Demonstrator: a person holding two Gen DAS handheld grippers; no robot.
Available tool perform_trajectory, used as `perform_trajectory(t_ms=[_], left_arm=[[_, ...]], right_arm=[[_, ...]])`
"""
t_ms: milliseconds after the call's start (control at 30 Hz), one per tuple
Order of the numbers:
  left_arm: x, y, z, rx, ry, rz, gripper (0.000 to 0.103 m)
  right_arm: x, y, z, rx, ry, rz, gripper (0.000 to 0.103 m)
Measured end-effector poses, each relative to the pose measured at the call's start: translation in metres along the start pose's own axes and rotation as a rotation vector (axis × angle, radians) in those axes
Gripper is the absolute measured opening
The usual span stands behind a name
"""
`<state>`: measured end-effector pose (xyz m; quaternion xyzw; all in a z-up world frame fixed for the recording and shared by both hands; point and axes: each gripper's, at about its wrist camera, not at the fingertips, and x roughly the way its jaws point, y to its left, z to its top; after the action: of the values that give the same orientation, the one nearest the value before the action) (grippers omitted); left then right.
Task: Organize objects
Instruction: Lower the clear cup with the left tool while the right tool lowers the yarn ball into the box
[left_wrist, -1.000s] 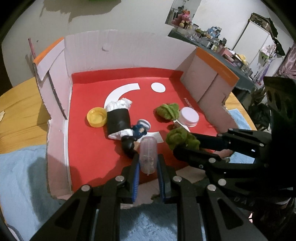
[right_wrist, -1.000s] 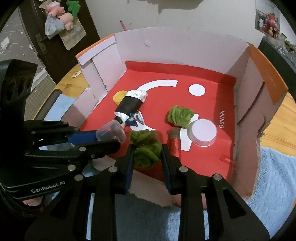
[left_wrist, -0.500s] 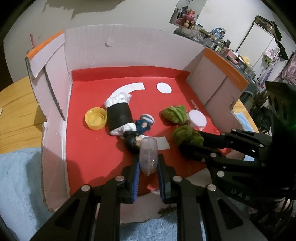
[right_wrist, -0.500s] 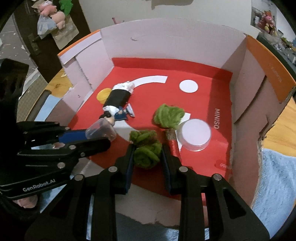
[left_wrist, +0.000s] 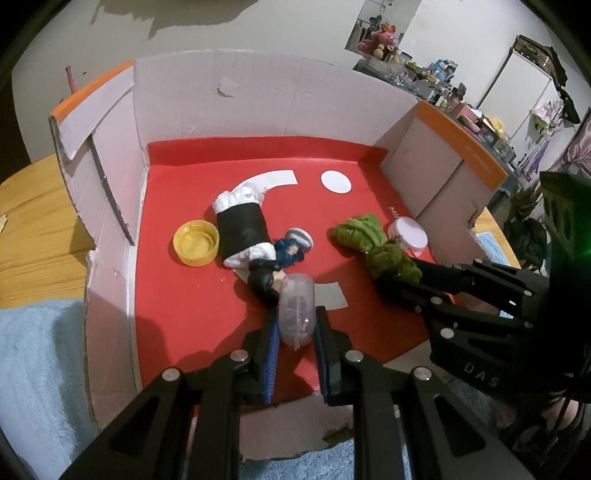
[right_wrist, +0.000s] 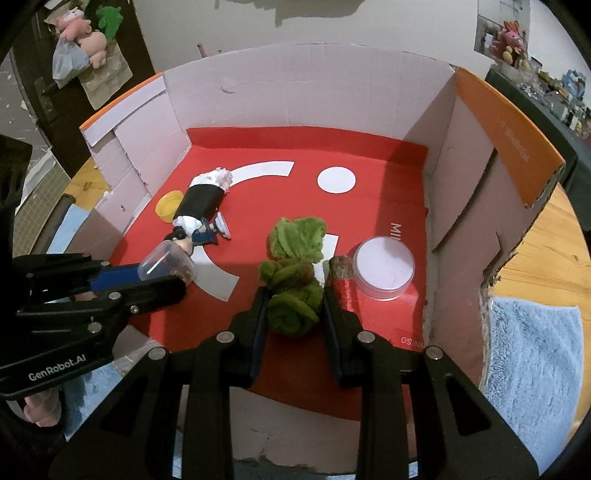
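Closest to me, the left gripper (left_wrist: 296, 325) has its blue-padded fingers (left_wrist: 271, 343) clenched on a small clear plastic capsule (left_wrist: 296, 314), rounded at both ends and faintly cloudy, held over the near part of the cardboard box (left_wrist: 280, 99). Beside it the right gripper (right_wrist: 293, 314) pinches a fuzzy green wad (right_wrist: 291, 295) of chenille-like fabric between its black fingers (right_wrist: 258, 314), also just inside the box's near edge, with a red foil-wrapped stick (right_wrist: 343, 284) touching the outer side of one finger. The box has a glossy red floor printed with a white arc and a white dot, plain pale corrugated walls, torn near edges and orange-topped flaps. A little deeper in the box lie a second green fuzzy wad (right_wrist: 297, 236), a round clear jar with a white lid (right_wrist: 382, 266) near the right wall, and a toy figure (left_wrist: 255, 240) on its side, dark-haired, in a black body and white ruffle. A yellow bottle cap (left_wrist: 195, 242) sits open side up next to the figure, toward the left wall. The box rests on a wooden surface (left_wrist: 29, 221) partly covered by a light blue towel (right_wrist: 535, 369). Behind the box stands a scuffed white wall, with cluttered shelves and plush toys off to the right.
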<state>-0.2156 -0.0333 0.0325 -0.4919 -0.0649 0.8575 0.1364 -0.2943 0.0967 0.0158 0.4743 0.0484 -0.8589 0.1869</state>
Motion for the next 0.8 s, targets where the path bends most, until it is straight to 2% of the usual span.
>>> perform_trajectory(t_ms=[500, 567, 600, 633, 800], left_arm=[[-0.005, 0.000, 0.000, -0.002, -0.013, -0.004, 0.020], [-0.006, 0.000, 0.000, -0.003, -0.014, -0.004, 0.024], [-0.007, 0.000, 0.000, -0.002, -0.016, -0.003, 0.026], [-0.007, 0.000, 0.000, -0.002, -0.018, -0.003, 0.027], [-0.014, -0.002, 0.000, 0.002, -0.032, -0.002, 0.027]], right_arm=[[-0.002, 0.005, -0.003, -0.011, 0.003, 0.005, 0.029], [-0.003, 0.005, -0.004, -0.010, 0.000, 0.005, 0.036], [-0.004, 0.006, -0.004, -0.008, -0.002, 0.005, 0.050], [-0.005, 0.007, -0.004, -0.010, -0.008, 0.002, 0.058], [-0.009, 0.008, -0.005, -0.011, -0.015, 0.005, 0.058]])
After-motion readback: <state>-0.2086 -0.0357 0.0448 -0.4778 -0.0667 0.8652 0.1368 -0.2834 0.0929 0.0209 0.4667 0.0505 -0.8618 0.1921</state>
